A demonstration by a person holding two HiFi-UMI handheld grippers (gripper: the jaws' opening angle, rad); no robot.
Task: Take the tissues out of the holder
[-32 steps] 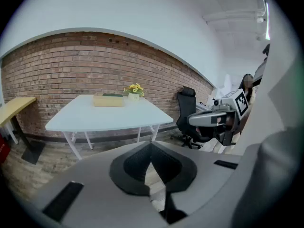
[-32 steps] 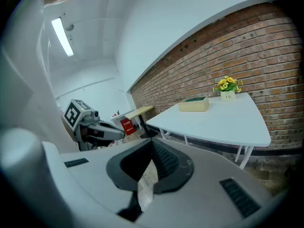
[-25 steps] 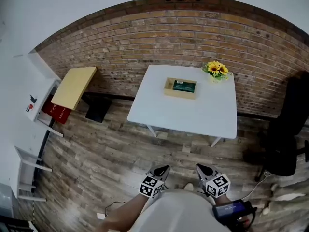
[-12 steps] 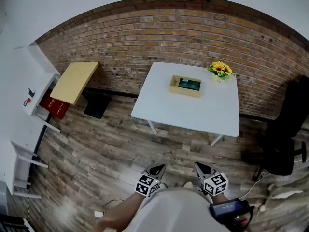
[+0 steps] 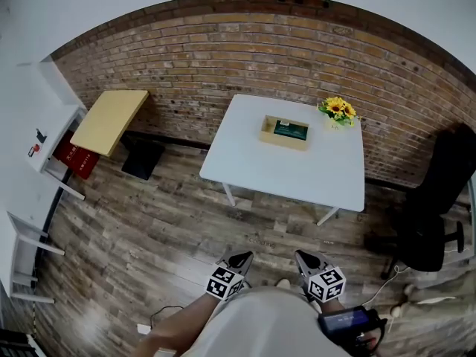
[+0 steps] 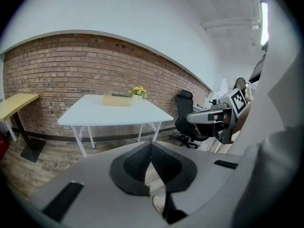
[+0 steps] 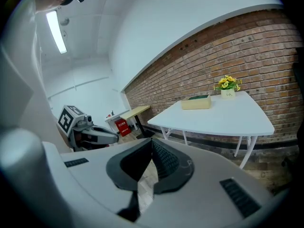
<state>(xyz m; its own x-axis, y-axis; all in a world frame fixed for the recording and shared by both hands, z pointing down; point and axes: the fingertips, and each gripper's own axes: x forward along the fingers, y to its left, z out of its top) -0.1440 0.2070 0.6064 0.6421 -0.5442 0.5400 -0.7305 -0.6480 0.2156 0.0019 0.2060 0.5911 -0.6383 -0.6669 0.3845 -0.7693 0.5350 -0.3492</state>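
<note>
Likely soft and light, the tissues [image 5: 285,129] want pinching atop the wooden holder [image 5: 268,134]; left gripper [image 5: 239,259] and right gripper [image 5: 303,259] fingers closed, empty.

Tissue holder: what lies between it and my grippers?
Head view: only wood floor and the white table's bare near half separate the holder from the left gripper and right gripper.

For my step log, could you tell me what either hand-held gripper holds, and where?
Nothing: the left hand-held gripper and right hand-held gripper are shut, empty.
</note>
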